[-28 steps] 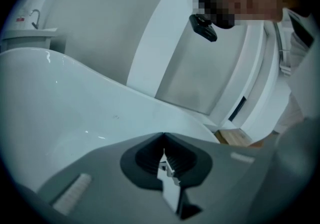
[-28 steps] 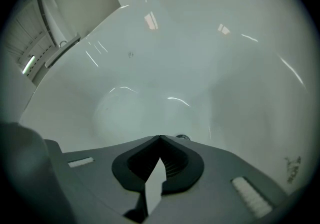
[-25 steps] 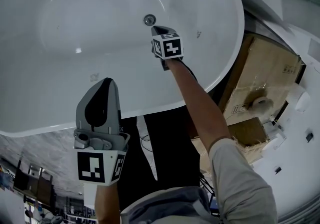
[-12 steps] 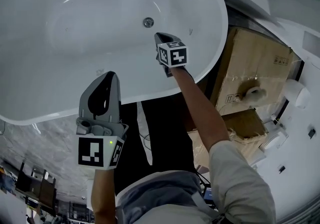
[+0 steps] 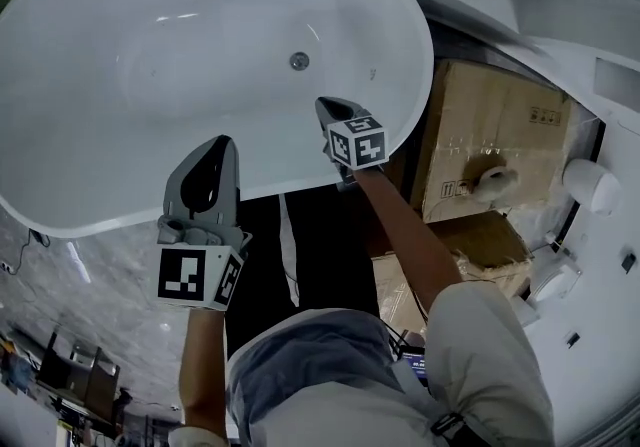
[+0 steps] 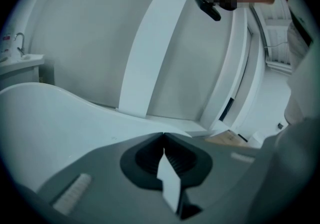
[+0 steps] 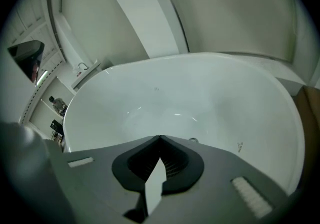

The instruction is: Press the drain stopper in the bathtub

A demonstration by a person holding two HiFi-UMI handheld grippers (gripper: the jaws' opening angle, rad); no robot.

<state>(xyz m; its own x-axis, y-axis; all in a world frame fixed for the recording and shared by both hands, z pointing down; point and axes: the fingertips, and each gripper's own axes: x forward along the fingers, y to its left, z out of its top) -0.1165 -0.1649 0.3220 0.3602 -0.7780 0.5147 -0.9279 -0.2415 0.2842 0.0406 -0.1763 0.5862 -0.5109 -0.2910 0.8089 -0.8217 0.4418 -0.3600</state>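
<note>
The white oval bathtub (image 5: 120, 205) fills the upper left of the head view. Its round metal drain stopper (image 5: 299, 60) sits on the tub floor toward the right end, and shows just past the jaw tips in the right gripper view (image 7: 193, 141). My right gripper (image 5: 326, 103) hovers over the tub's near rim, short of the stopper and apart from it, jaws shut with nothing in them (image 7: 160, 138). My left gripper (image 5: 222, 142) is held outside the tub above its near rim, also shut and empty (image 6: 162, 134).
Cardboard boxes (image 5: 490, 145) stand right of the tub. White fixtures (image 5: 585, 185) line the far right. Grey marble floor (image 5: 100, 285) lies lower left. A white pillar (image 6: 150, 42) rises behind the tub in the left gripper view.
My right gripper has drawn back from right beside the stopper to the tub's near rim. The head view has pulled away, so the tub looks smaller. The left gripper barely moved.
</note>
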